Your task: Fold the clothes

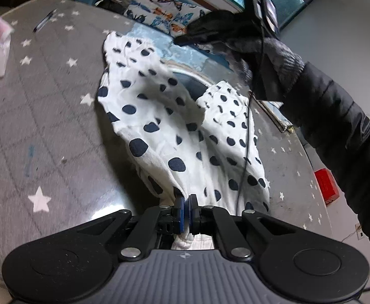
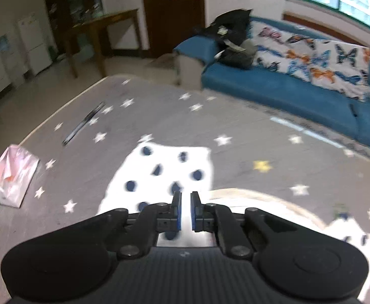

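A white garment with dark blue polka dots (image 1: pixel 174 129) lies rumpled on the grey star-patterned table (image 1: pixel 37 116). My left gripper (image 1: pixel 186 202) is shut on the garment's near edge, cloth pinched between the blue pads. The right gripper, held in a black-gloved hand (image 1: pixel 238 30), hangs above the garment's far end. In the right wrist view my right gripper (image 2: pixel 186 200) is slightly open and empty, above a flat part of the garment (image 2: pixel 167 169).
A pink and white bag (image 2: pixel 7 179) lies at the table's left. A dark pen (image 2: pixel 83 124) lies beyond it. A red object (image 1: pixel 326 183) sits at the table's right edge. A blue sofa (image 2: pixel 286 91) with a butterfly cloth stands behind the table.
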A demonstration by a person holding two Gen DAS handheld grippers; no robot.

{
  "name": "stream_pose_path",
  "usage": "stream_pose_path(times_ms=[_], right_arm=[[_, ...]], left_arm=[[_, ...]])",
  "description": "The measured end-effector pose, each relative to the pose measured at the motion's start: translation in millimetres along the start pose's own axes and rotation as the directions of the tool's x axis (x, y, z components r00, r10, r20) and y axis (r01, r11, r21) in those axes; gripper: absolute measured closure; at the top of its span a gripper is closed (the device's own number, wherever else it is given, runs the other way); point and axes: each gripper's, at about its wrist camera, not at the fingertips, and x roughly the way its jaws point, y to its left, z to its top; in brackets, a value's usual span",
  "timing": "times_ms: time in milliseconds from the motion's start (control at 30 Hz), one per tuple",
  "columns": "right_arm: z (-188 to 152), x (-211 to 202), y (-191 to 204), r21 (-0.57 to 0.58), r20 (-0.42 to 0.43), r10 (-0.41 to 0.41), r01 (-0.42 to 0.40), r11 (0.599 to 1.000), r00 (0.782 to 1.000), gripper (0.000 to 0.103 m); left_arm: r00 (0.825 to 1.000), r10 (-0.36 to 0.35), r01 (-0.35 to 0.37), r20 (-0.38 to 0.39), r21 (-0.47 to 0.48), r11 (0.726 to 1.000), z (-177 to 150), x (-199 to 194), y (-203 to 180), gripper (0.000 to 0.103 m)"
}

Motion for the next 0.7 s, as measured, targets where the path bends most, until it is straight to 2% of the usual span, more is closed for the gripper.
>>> stream_pose_path(times_ms=[133, 333, 433, 567, 700], right_arm=[[2.4, 29.5, 40.1, -0.052, -0.028, 0.032, -0.034, 0.998, 0.999, 0.079], [4.0, 70.7, 81.7, -0.05, -0.062, 0.056, -0.06, 0.997, 0.997, 0.075], [2.9, 82.2, 91.4, -0.067, -0.075, 0.031, -0.036, 0.997, 0.997, 0.066], [-4.0, 91.9, 100.8, -0.105, -0.092, -0.023, 0.013, 0.994, 0.996, 0.066], [-6.0, 92.3, 103.4, -0.12, -0.09, -0.031, 0.02, 0.993, 0.995, 0.066]], left_arm=[[1.0, -0.006, 0.006, -0.007, -0.036, 0.999, -1.8, 0.5, 12.6, 0.1], [1.0, 0.0, -0.001, -0.009, -0.067, 0.998, -2.7, -0.6, 24.6, 0.099], [1.0, -0.002, 0.001, -0.014, -0.07, 0.998, -2.6, 0.0, 26.2, 0.099], [1.0, -0.003, 0.002, -0.019, -0.07, 0.998, -2.9, 0.2, 28.1, 0.099], [1.0, 0.008, -0.01, -0.02, -0.072, 0.997, -2.4, 3.1, 28.3, 0.099]])
